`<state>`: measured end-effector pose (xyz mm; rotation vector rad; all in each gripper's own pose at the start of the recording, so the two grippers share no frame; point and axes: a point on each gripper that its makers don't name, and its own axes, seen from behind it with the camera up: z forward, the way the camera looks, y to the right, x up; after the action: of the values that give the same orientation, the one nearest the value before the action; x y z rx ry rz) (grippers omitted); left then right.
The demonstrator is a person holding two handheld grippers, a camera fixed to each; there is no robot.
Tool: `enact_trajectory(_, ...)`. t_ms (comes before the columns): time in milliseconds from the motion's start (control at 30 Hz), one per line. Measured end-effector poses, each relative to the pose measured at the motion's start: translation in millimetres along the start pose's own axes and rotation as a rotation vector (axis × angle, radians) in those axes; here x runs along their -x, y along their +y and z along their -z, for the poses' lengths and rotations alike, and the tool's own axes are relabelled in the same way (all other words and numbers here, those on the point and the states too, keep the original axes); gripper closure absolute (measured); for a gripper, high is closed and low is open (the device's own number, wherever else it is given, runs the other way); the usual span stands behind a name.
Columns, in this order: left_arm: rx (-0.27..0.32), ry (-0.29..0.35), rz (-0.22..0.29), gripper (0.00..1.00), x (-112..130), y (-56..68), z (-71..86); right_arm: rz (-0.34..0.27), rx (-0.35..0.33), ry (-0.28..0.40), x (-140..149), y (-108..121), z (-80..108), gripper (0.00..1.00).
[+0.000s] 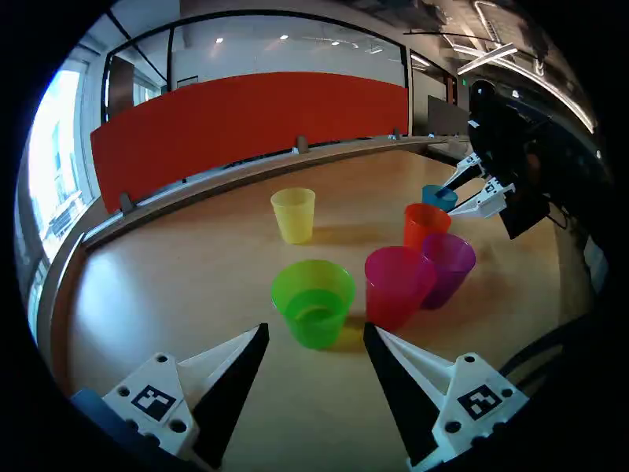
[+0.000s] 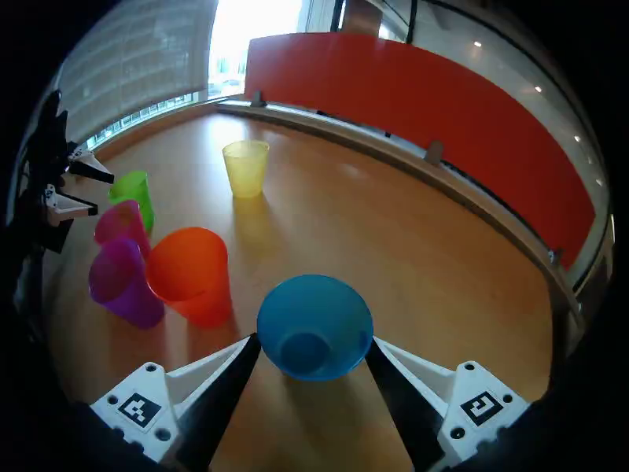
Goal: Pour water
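Observation:
Several coloured plastic cups stand on a wooden table (image 1: 196, 267). A green cup (image 1: 313, 303) sits just ahead of my left gripper (image 1: 314, 334), whose open fingers flank its base without touching. Beside it are a pink cup (image 1: 397, 283), a purple cup (image 1: 450, 266), an orange cup (image 1: 424, 224) and, farther back, a yellow cup (image 1: 293, 214). A blue cup (image 2: 314, 326) sits between the spread fingers of my right gripper (image 2: 312, 342), its rim close to both fingertips. I cannot tell whether any cup holds water.
A red divider panel (image 1: 251, 118) runs along the table's far edge. In the right gripper view the other gripper (image 2: 102, 195) and the hand holding it are at the far left behind the green cup (image 2: 132, 195). Bare tabletop lies around the yellow cup (image 2: 245, 167).

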<state>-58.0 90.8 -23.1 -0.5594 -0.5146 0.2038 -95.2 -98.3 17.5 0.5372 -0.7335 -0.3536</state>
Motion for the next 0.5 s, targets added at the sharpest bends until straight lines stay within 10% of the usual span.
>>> enact_trajectory(500,-0.038,0.031,0.016,0.11,1,-8.8,11.3,-0.035,0.032,0.016,18,4,25.7,0.00)
